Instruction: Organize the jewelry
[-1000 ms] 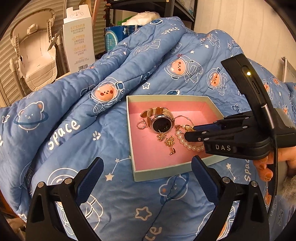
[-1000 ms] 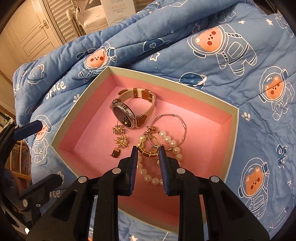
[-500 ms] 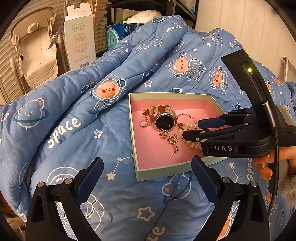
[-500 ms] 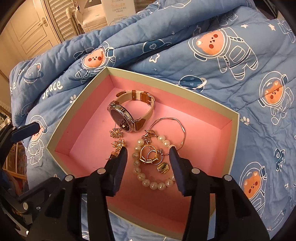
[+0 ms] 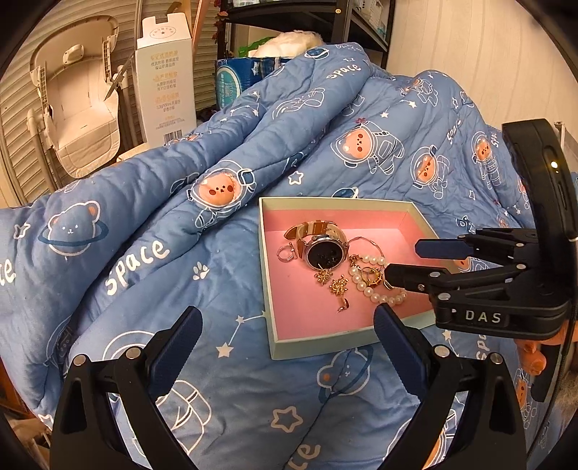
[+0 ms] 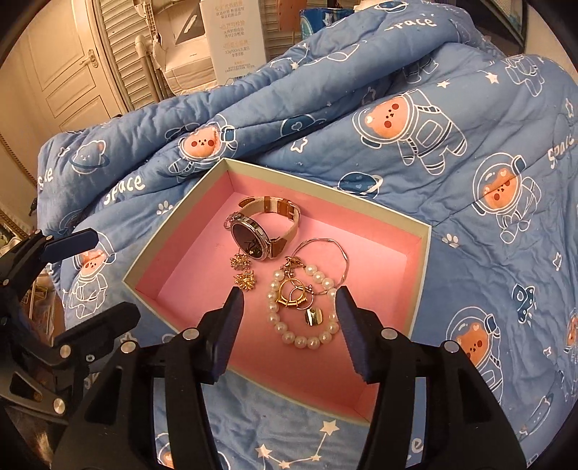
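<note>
A blue space-bear quilt (image 5: 151, 224) is covering the bed, while a tall white carton (image 5: 166, 76), dark shelving (image 5: 307, 21) and cream louvred doors (image 6: 123, 47) are standing behind in warm light.

Two fisheye cameras are fitted, one on each handheld gripper, each looking forward and steeply downward along its own two fingers.

The left wrist view sits back from the pink-lined box (image 5: 412, 213), which lies right of centre on the blue quilt (image 5: 144, 217); its own left gripper (image 5: 287, 318) frames the lower edge, and the right gripper (image 5: 402, 260) enters from the right edge.

The right wrist view is nearer and looks almost straight into the same box (image 6: 424, 238), with the right gripper (image 6: 289, 300) in the foreground (the left gripper (image 6: 104, 274) shows at the left edge).

Both views share the box, the quilt around it and the white carton (image 5: 166, 79) behind.
</note>
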